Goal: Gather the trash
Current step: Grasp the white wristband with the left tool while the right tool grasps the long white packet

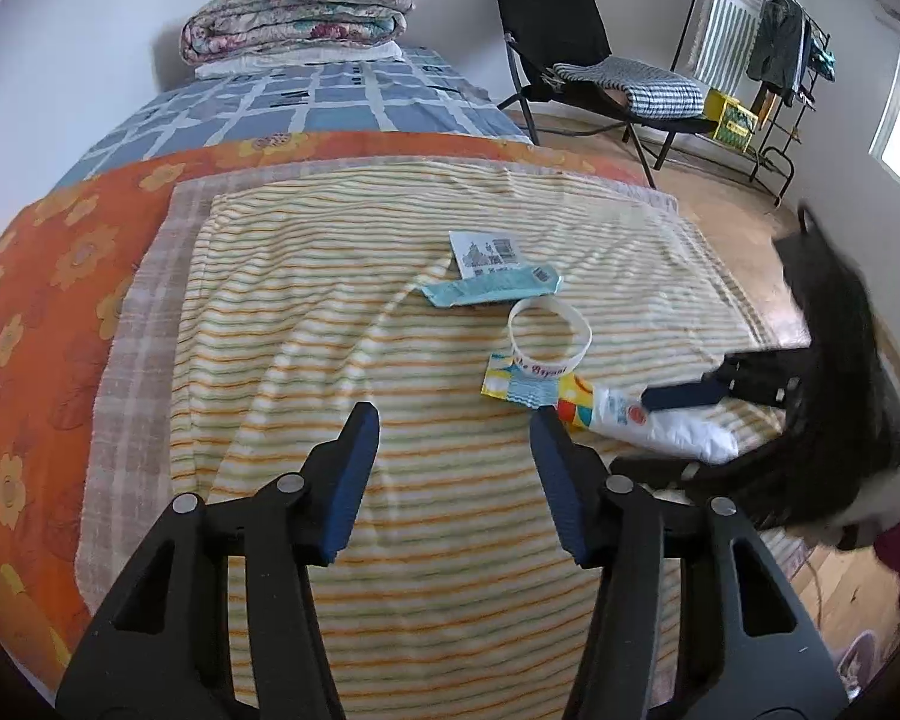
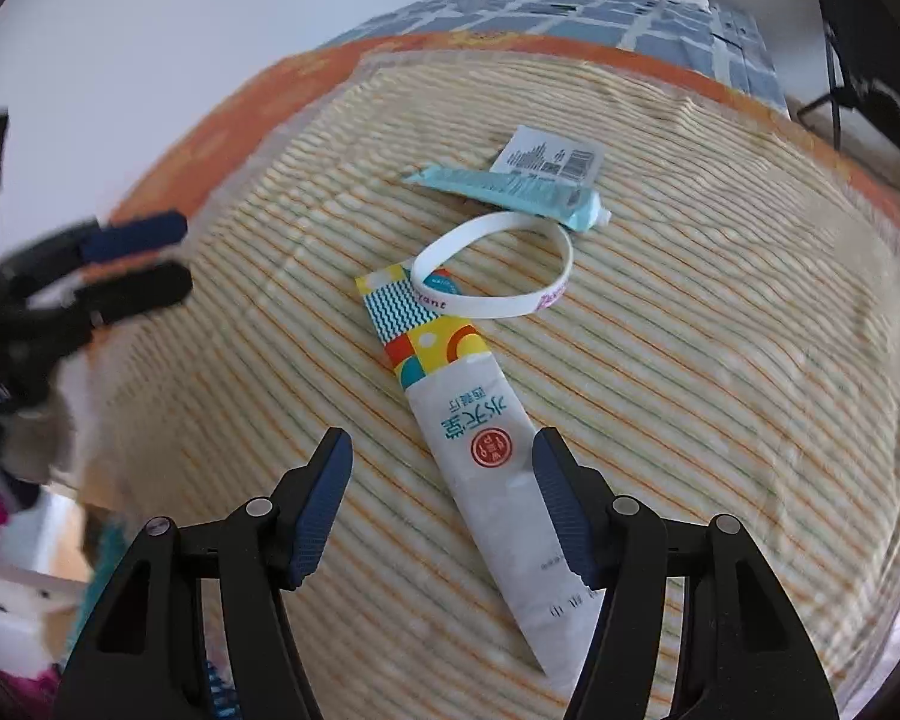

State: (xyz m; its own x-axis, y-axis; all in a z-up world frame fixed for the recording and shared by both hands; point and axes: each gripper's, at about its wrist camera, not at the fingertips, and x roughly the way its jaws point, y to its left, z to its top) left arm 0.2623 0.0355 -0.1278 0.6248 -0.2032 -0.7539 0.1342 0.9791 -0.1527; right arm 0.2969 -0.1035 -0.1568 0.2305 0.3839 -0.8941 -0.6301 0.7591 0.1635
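Observation:
Trash lies on a striped towel [image 1: 306, 324] spread over a bed. A long white wrapper [image 2: 480, 420] with a colourful printed end runs between the fingers of my right gripper [image 2: 442, 441], closer to the right-hand finger; the pads stand apart from it, so this gripper is open. A white wristband [image 2: 492, 306] rests on the wrapper's colourful end. Beyond it lie a teal tube [image 2: 510, 189] and a white label card [image 2: 546, 156]. My left gripper [image 1: 450, 420] hovers open over bare towel, short of the wristband [image 1: 579, 339] and wrapper [image 1: 684, 432]. The right gripper [image 1: 660, 432] reaches in from the right.
An orange flowered sheet [image 1: 48, 276] borders the towel on the left. A folded quilt [image 1: 294, 12] sits at the bed's far end. On the wooden floor to the right stand a black folding chair [image 1: 552, 42] and a clothes rack [image 1: 780, 48].

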